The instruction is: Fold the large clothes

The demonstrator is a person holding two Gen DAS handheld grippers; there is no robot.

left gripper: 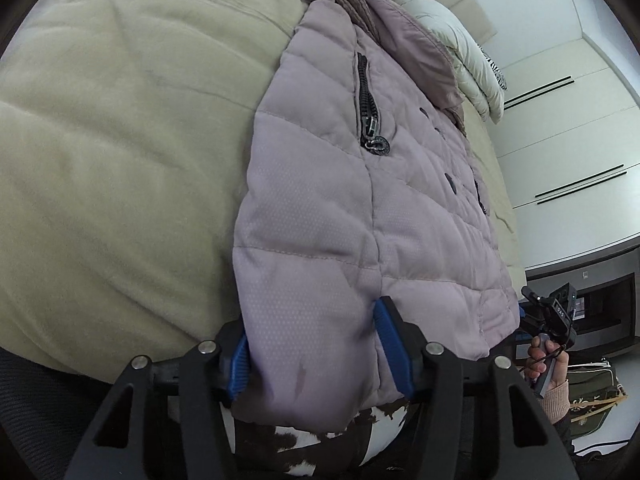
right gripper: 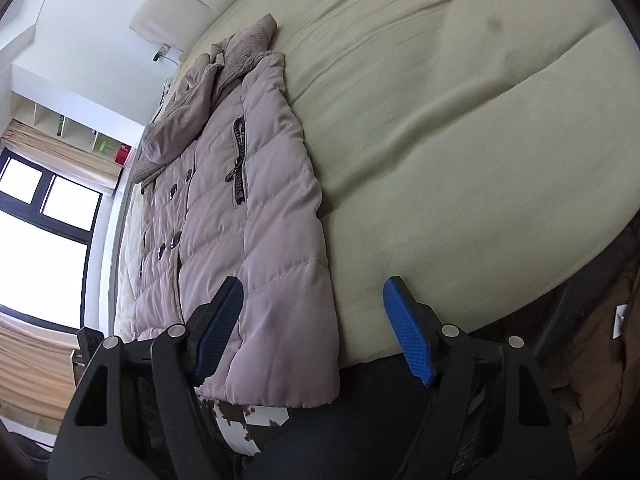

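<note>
A mauve quilted puffer jacket (left gripper: pixel 340 184) lies lengthwise on a beige bed (left gripper: pixel 120 140), hem toward me, collar at the far end, with a black pocket zipper and dark buttons. My left gripper (left gripper: pixel 316 344) has its blue pads on either side of the hem's left corner, jaws wide apart, fabric bulging between them. In the right wrist view the jacket (right gripper: pixel 240 208) lies left of centre. My right gripper (right gripper: pixel 316 332) is open, straddling the hem's right corner, its left pad over the fabric and its right pad over bare bed (right gripper: pixel 460 140).
A white pillow (left gripper: pixel 452 36) lies at the bed's head. The other hand-held gripper (left gripper: pixel 556 312) shows at right in the left view. White wardrobe doors (left gripper: pixel 568 120) stand beyond. A window (right gripper: pixel 44 216) with curtains is left in the right view. A brown-and-white patterned cloth (right gripper: pixel 248 420) hangs below the hem.
</note>
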